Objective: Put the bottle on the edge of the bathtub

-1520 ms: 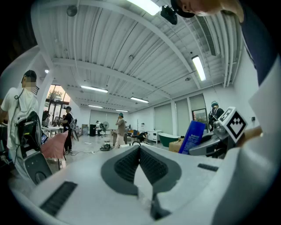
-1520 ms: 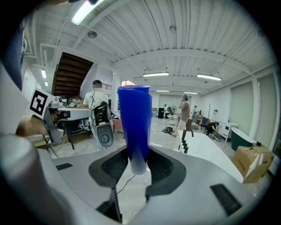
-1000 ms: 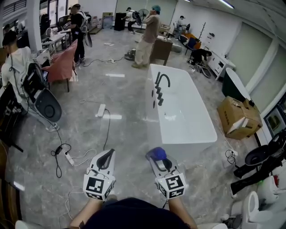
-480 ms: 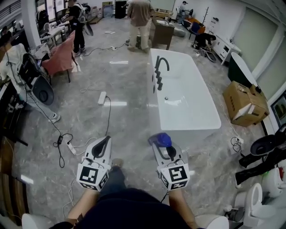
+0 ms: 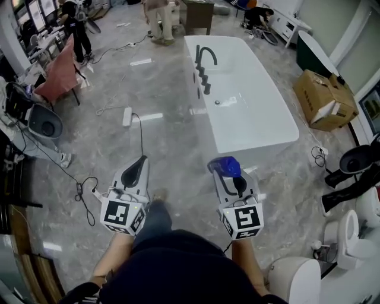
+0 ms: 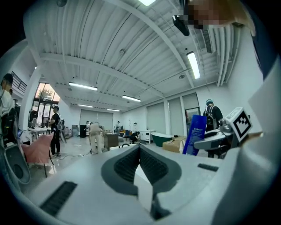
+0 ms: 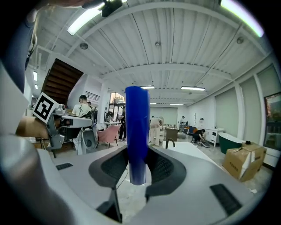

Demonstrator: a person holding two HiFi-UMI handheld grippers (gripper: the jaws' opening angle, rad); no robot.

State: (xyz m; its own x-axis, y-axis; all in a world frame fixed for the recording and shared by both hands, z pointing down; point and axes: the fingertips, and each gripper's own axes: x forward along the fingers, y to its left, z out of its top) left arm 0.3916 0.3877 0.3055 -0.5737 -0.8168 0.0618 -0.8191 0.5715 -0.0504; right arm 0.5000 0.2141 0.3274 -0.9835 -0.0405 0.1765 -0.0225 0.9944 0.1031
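A tall blue bottle stands upright between the jaws of my right gripper, which is shut on it. In the right gripper view the bottle rises from between the pads of the right gripper. The white bathtub with a black faucet lies just ahead of the bottle, its near end a short way past it. My left gripper hangs over the floor to the left of the tub. In its own view the left gripper has its pads together, with nothing held.
A cardboard box sits right of the tub. A power strip with cables lies on the floor at left. Toilets and a black fan stand at lower right. People and a pink chair are far back.
Both grippers and the view have come forward towards the bathtub, so its near end now lies just beyond the held bottle. The grip on the bottle is unchanged.
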